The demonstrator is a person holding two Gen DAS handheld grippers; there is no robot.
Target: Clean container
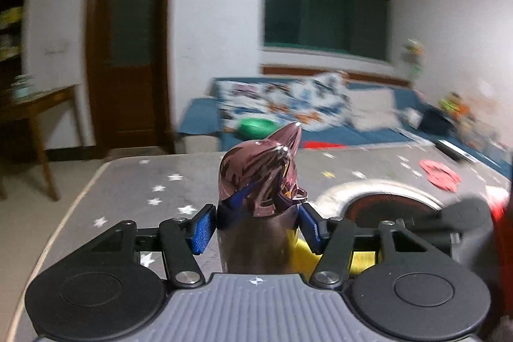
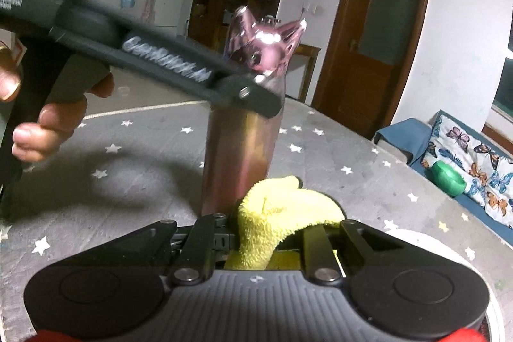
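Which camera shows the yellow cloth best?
The right wrist view: the cloth sits bunched in the right gripper, right beside the bottle. The left wrist view shows only a yellow strip behind the bottle and the left gripper's fingers.

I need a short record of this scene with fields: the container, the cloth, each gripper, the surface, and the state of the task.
container: tall metallic pink bottle with shiny cat-ear lid, upright on the table
cloth: yellow cloth, bunched by the bottle's base
left gripper: blue pads on either side of the bottle's neck; contact unclear
right gripper: shut on the cloth
surface: grey table with white star print
task state: cloth at the lower part of the bottle; lid on
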